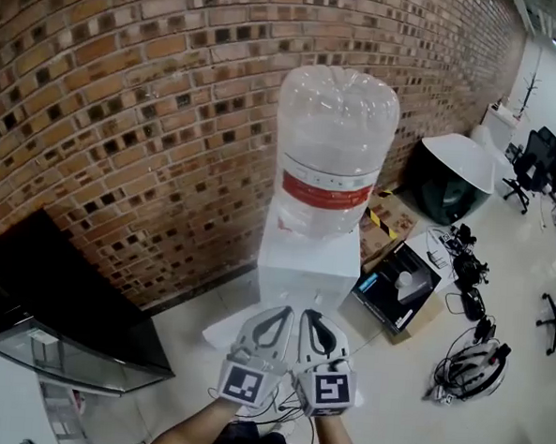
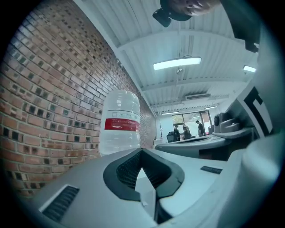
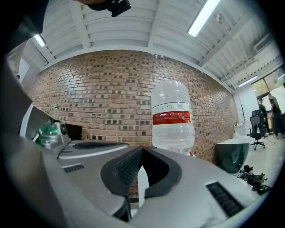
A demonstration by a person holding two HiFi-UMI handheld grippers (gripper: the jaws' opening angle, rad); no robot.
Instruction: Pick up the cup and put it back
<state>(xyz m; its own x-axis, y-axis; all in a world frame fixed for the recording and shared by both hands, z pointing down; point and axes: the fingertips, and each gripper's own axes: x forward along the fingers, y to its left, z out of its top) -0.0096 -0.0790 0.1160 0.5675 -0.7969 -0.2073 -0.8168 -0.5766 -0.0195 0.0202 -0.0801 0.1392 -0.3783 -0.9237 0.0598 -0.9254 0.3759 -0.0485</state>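
Facing a red-brown brick wall (image 1: 126,94) from above a pale tiled floor (image 1: 407,412).

Against the wall, at the head view's left: low black cabinet with a glass front (image 1: 56,315). Centre: white box-shaped water dispenser (image 1: 308,265), carrying an upturned clear plastic bottle with a red band (image 1: 334,145). To its right: dark green round bin under a white lid (image 1: 449,185). Nearer than the bin, on the floor: open cardboard box with dark contents (image 1: 398,289).

Left gripper (image 1: 285,311) and right gripper (image 1: 308,312) are held side by side, almost touching, just before the dispenser's foot. Both point toward it.

Left gripper view: jaws pressed together, tips meeting, nothing between them. The bottle rises beyond them, up and to the left.

Right gripper view: jaws likewise pressed together and bare. The bottle stands beyond them, up and to the right, with the bin farther right.

Cup: no view shows where it stands relative to either gripper; cannot tell.
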